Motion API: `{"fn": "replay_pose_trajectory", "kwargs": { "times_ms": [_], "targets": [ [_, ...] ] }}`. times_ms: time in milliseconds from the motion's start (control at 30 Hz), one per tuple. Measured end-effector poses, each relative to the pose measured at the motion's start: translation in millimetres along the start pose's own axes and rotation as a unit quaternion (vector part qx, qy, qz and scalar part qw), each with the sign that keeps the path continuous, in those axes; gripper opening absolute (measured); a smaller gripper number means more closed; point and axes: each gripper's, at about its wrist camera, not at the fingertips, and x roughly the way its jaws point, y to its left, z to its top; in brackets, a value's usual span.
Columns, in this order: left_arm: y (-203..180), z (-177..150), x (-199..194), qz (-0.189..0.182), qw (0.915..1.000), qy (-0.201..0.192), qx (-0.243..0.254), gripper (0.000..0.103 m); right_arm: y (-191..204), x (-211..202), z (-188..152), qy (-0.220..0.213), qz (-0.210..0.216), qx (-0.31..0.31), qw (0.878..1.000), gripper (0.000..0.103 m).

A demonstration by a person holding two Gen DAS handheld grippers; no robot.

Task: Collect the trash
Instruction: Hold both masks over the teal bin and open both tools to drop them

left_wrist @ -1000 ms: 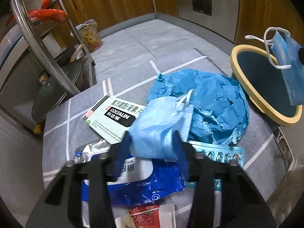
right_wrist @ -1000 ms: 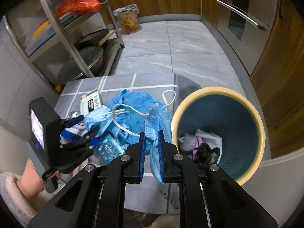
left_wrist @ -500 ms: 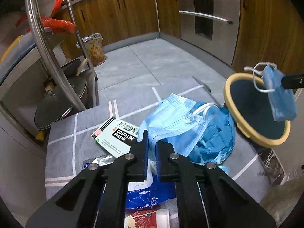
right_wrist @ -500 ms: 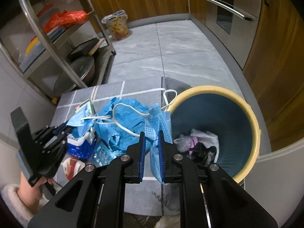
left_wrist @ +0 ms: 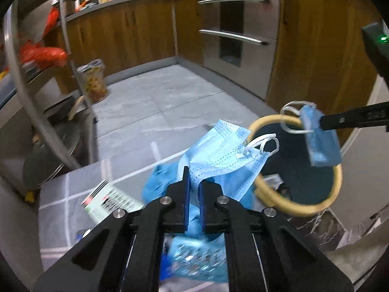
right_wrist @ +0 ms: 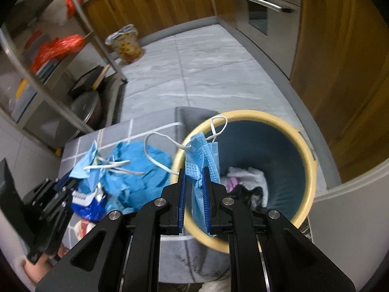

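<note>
Clamping a blue mask (left_wrist: 218,150) by its lower edge, the left hand-held gripper (left_wrist: 193,189) now carries it in the air above the desk (left_wrist: 73,209), whereas a second ago its fingers stood wide around the mask with the mask low over the litter. The mask hangs unfolded, its white loops toward the bin (left_wrist: 335,194). The right hand-held gripper (right_wrist: 194,189) is closed on a second mask (right_wrist: 201,160), pinched along its folded middle; this mask has moved from beside the rim to over the bin's near-left rim, with one loop trailing back over the desk's right edge. The bin stands off the desk's right edge, its yellow rim around a dark blue inside that holds white and dark rubbish. On the desk lie a crumpled blue sheet (right_wrist: 136,160), a blue pouch (right_wrist: 90,204) nearer the front edge, a pill blister (left_wrist: 194,260) at the front, and a medicine box (left_wrist: 109,202) toward the left edge, as before. Both views are more blurred than earlier.
</note>
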Motion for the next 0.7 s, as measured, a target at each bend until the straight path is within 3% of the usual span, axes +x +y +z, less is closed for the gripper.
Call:
{"fn": "replay_pose_trajectory", "kwargs": {
  "times_ms": [233,533,700],
  "targets": [
    [-54.3,16.3,24.7,-0.048,0.9983,0.002,0.034,0.006,-45.6,4.5,6.4,0.003,-0.027,0.038,0.999,0.014],
    [-113.3,6.4,54.9,-0.092,0.9915,0.033,0.087,0.006,-90.8,13.0,0.8,0.029,-0.05,0.09,0.994,0.014],
    [-133.7,-2.5,66.9,-0.106,0.9872,0.05,0.107,0.006,-97.0,16.6,-5.1,0.045,-0.056,0.1,0.992,0.014]
  ]
}}
